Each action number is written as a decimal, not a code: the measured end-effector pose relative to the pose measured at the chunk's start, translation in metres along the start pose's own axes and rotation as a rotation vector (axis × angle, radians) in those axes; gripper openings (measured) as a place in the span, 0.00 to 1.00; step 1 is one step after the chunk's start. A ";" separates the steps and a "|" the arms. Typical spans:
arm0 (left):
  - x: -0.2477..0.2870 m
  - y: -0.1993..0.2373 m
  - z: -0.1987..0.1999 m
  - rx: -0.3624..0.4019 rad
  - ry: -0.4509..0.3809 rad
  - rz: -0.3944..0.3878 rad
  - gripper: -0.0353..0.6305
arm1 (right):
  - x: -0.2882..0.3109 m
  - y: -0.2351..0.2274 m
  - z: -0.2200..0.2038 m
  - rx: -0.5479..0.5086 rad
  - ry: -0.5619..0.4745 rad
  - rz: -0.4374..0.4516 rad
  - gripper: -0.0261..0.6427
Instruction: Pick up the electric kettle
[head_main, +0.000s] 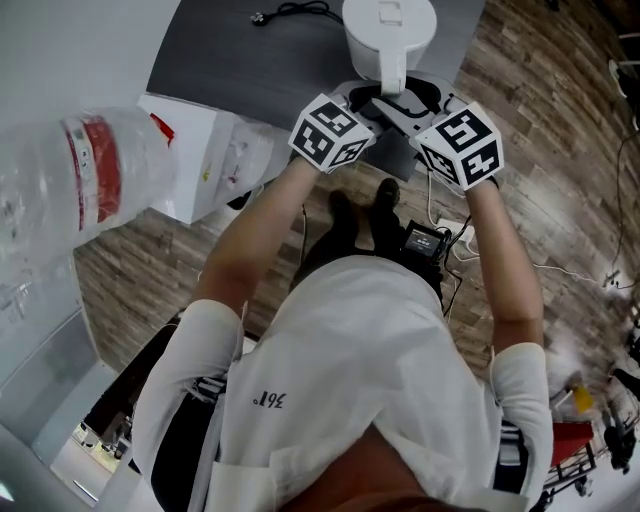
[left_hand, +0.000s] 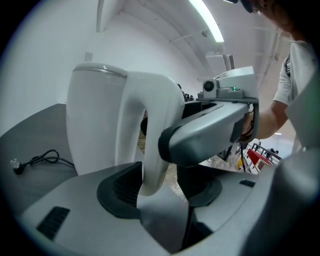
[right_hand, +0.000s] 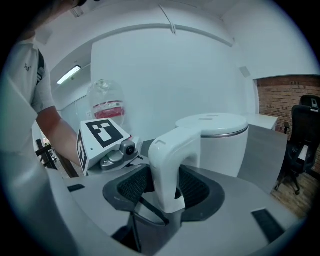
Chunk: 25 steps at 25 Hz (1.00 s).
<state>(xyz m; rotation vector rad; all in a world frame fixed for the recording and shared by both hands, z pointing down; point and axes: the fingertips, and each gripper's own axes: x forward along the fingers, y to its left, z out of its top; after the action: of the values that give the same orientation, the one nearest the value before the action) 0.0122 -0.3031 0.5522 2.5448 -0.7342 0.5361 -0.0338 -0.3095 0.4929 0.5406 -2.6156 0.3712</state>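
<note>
A white electric kettle (head_main: 388, 30) stands on the grey table (head_main: 220, 60), its handle (head_main: 392, 75) pointing toward me. Both grippers meet at that handle. In the left gripper view the handle's lower end (left_hand: 150, 165) sits between the jaws of my left gripper (left_hand: 160, 186), close to the left pad, with a gap on the right side. The right gripper (left_hand: 210, 130) crosses that view. My right gripper (right_hand: 165, 192) straddles the handle (right_hand: 167, 165) with pad mesh showing on both sides. In the head view the left gripper (head_main: 362, 105) and right gripper (head_main: 420, 105) flank the handle.
A black power cord with plug (head_main: 290, 12) lies on the table behind the kettle. A clear plastic bottle (head_main: 80, 185) looms at the left, beside a white box (head_main: 215, 155). Cables and a black device (head_main: 425, 238) lie on the wood floor. An office chair (right_hand: 302, 145) stands right.
</note>
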 end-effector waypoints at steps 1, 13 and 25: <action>0.002 0.000 0.000 0.005 0.003 -0.003 0.35 | 0.002 0.001 -0.001 -0.012 0.009 0.011 0.31; 0.020 0.005 -0.009 0.058 0.041 -0.018 0.35 | 0.023 0.010 -0.003 -0.149 0.070 0.160 0.31; 0.032 0.014 -0.013 0.214 0.074 0.048 0.27 | 0.025 0.008 -0.008 -0.169 0.057 0.156 0.26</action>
<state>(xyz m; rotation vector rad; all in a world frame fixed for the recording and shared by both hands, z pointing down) 0.0263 -0.3198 0.5821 2.6911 -0.7480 0.7578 -0.0550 -0.3080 0.5104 0.2667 -2.6102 0.2069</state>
